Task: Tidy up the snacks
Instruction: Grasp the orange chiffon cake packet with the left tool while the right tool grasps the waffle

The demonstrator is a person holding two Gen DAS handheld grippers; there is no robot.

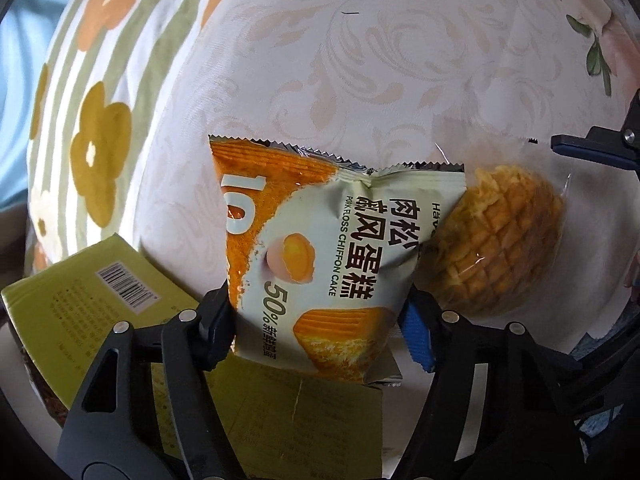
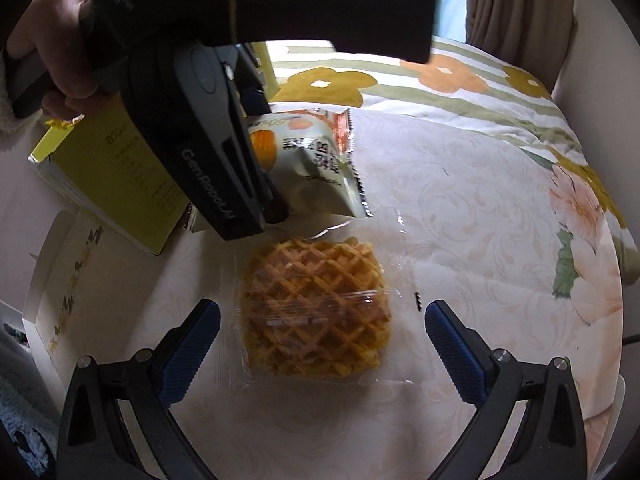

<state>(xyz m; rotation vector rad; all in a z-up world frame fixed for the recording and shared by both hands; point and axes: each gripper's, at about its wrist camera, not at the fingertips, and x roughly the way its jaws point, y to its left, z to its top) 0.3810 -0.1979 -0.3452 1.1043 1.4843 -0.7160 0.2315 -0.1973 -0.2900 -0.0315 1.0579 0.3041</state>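
My left gripper (image 1: 320, 312) is shut on a pork floss chiffon cake packet (image 1: 320, 248), pale green and orange, held just above the bed sheet. The packet also shows in the right wrist view (image 2: 316, 160), under the left gripper's body (image 2: 208, 140). A waffle in a clear wrapper (image 2: 316, 308) lies on the sheet, right of the packet in the left wrist view (image 1: 496, 240). My right gripper (image 2: 320, 336) is open, its blue pads either side of the waffle, low over it. One right fingertip (image 1: 592, 150) shows in the left wrist view.
A yellow-green snack box (image 1: 100, 300) lies at the left, partly under the packet; it also shows in the right wrist view (image 2: 120, 176). A flowered, striped blanket (image 2: 460, 80) lies beyond the cream patterned sheet (image 1: 360, 80). A curtain (image 2: 516, 0) hangs at the back.
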